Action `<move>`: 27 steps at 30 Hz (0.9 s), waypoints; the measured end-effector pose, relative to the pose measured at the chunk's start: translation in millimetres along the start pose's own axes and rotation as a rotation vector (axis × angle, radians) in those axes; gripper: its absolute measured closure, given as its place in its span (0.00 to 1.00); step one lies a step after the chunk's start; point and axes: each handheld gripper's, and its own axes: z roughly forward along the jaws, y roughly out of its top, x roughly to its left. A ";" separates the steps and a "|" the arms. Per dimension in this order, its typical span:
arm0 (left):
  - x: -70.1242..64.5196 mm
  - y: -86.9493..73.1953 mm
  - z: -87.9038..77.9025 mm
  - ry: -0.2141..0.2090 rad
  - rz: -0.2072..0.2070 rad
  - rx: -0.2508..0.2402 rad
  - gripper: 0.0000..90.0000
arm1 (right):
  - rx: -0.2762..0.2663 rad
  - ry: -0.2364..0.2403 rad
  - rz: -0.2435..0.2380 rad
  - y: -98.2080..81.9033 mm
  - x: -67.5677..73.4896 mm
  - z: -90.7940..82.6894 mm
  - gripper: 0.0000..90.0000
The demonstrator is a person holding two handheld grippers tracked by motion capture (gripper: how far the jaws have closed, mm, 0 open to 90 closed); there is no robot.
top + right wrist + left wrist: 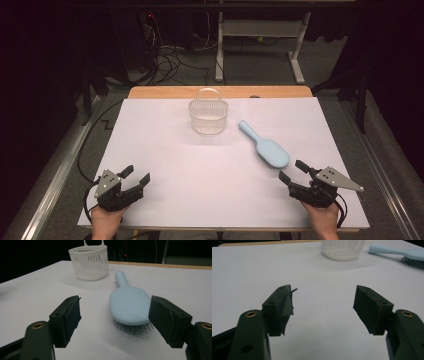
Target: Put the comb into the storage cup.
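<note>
My right hand-held gripper (291, 171) rests low over the worktop (175, 165) with its jaws spread apart and nothing between them. The blue hairbrush (130, 303) lies bristles down just ahead of this hand-held gripper, near its right jaw, handle pointing away from me. The white basket (90, 262) stands upright beyond the brush, ahead and to the left. My left hand-held gripper (136, 177) is also open and empty, well apart from both items.
</note>
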 end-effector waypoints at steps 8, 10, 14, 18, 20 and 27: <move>0.0 0.0 -0.2 -0.001 -0.001 -0.001 0.36 | -0.005 0.013 -0.004 3.9 3.9 8.0 0.30; 0.1 0.0 -0.4 -0.001 -0.002 -0.002 0.36 | -0.007 0.015 -0.007 5.0 4.9 9.9 0.30; 0.2 0.1 -0.5 -0.002 -0.002 -0.003 0.36 | -0.009 0.025 0.001 7.0 6.7 13.7 0.30; 0.3 0.2 -0.6 -0.002 -0.001 -0.004 0.36 | -0.007 0.034 0.001 9.5 7.9 17.8 0.30; 0.3 0.2 -0.6 -0.002 -0.001 -0.004 0.36 | -0.009 0.036 0.003 11.2 8.9 19.9 0.30; 0.2 0.2 -1.0 -0.003 -0.002 -0.007 0.36 | -0.014 0.044 0.001 17.7 12.0 28.8 0.30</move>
